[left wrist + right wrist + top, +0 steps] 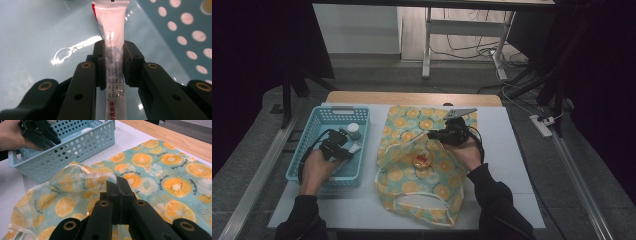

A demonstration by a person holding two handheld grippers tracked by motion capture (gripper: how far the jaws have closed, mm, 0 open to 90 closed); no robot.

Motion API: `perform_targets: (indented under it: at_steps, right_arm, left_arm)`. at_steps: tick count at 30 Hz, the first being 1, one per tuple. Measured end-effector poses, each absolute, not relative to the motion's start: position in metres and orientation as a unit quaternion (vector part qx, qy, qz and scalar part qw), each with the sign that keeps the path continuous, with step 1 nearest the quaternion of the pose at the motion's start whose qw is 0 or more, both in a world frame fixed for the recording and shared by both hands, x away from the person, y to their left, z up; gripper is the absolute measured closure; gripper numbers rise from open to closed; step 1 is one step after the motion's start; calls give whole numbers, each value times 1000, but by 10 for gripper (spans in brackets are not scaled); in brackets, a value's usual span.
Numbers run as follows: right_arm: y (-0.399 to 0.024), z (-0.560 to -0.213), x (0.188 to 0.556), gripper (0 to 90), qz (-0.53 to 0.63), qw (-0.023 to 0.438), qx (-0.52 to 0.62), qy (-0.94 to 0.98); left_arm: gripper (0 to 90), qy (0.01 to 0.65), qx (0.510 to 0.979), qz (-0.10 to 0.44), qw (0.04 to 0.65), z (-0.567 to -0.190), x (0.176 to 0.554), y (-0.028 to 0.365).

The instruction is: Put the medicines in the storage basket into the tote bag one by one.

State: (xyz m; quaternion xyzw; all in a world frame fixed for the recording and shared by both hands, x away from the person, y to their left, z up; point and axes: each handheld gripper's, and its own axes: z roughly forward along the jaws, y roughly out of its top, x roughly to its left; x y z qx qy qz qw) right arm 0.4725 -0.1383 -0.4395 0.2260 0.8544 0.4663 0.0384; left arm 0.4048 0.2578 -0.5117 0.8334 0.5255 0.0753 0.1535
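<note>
In the left gripper view, a white tube point(113, 30) with red print lies on the floor of a light-blue perforated basket point(190, 32). My left gripper point(114, 65) is shut on its middle, both pads pressing on it. From above, that gripper point(347, 150) sits low inside the basket point(312, 111). An orange-print cloth bag point(412, 187) lies on the table with its mouth raised. My right gripper point(117, 182) is shut on the bag's white-trimmed rim point(75, 168) and holds it up. Inside the open bag rests a small red and yellow item point(422, 160).
A white-capped bottle point(353, 128) stands at the basket's far end. The basket point(75, 147) sits just left of the bag point(175, 170) on a white board point(512, 165). A wooden table edge point(412, 97) runs behind. Cables and a power strip point(542, 125) lie on the floor beyond.
</note>
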Motion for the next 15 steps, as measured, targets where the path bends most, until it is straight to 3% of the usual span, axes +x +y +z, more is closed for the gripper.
perform_targets:
  at_steps: [7, 15]
  right_arm:
    - [-138, -440, 472, 900, 467, 39, 226, 854]
    - [-138, -440, 473, 900, 468, 37, 226, 854]
  left_arm:
    - [744, 523, 830, 105, 164, -505, 402, 258]
    - [746, 514, 819, 122, 224, -491, 398, 269]
